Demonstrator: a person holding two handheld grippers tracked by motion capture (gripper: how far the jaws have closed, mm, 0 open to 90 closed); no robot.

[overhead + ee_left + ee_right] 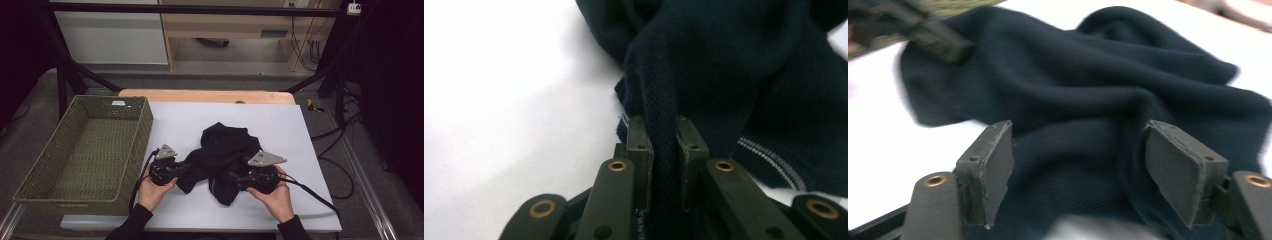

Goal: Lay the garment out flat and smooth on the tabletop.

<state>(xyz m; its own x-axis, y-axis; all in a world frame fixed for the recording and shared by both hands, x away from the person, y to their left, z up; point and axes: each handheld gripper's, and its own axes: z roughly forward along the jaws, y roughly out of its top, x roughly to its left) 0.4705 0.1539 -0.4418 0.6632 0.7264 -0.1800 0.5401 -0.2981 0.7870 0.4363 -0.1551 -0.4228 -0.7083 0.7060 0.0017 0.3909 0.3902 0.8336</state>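
Observation:
A dark navy knitted garment [223, 155] lies crumpled on the white sheet [280, 125] in the middle of the table. My left gripper [186, 169] is at the garment's left edge, and the left gripper view has its pads [640, 142] pressed together on a fold of the dark cloth [724, 75]. A thin pale stripe [769, 159] runs along one hem. My right gripper [234, 176] sits at the garment's right lower side. Its pads [990, 167] stand wide apart over the cloth [1083, 100], pressing on nothing.
A green woven basket [60, 165] stands at the left of the table, beside the white sheet. The wooden table edge [205, 95] runs along the back. Cables [320, 195] trail from the right gripper off to the right. Black frame legs stand behind the table.

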